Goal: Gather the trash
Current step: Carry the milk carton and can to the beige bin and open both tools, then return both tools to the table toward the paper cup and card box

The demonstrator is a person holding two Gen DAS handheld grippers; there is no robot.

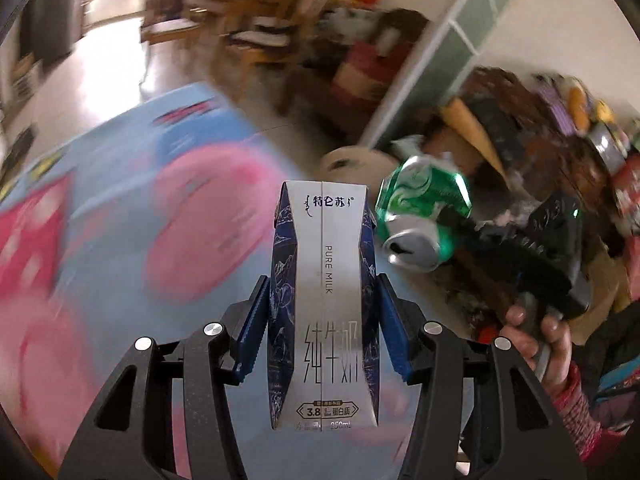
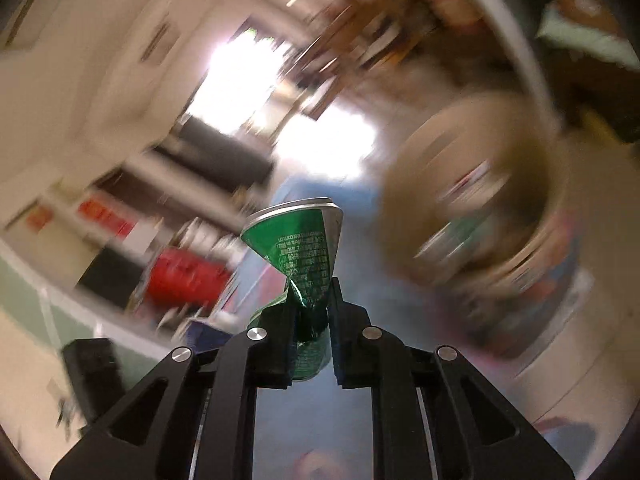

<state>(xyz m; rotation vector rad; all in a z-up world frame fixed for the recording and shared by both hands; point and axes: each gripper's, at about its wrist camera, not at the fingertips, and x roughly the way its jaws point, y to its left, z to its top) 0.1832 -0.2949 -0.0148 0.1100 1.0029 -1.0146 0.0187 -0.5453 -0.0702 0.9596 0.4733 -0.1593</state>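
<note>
Above the blue mat (image 1: pixel 120 152), left tool (image 1: pixel 324 320) gripping milk carton (image 1: pixel 325 304), right tool (image 2: pixel 310 312) pinching crushed green can (image 2: pixel 300 252)

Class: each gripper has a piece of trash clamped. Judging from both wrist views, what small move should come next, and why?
Probably carry both toward the round bin and release over its mouth. The left gripper clamps the milk carton, the right gripper pinches the crushed green can, and the bin looks close ahead, though blurred.

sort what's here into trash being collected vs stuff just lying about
Job:
- milk carton, held in left gripper
- crushed green can, held in right gripper
- bin, blurred

Lying about:
- chairs
- blue and pink mat
- red box
</note>
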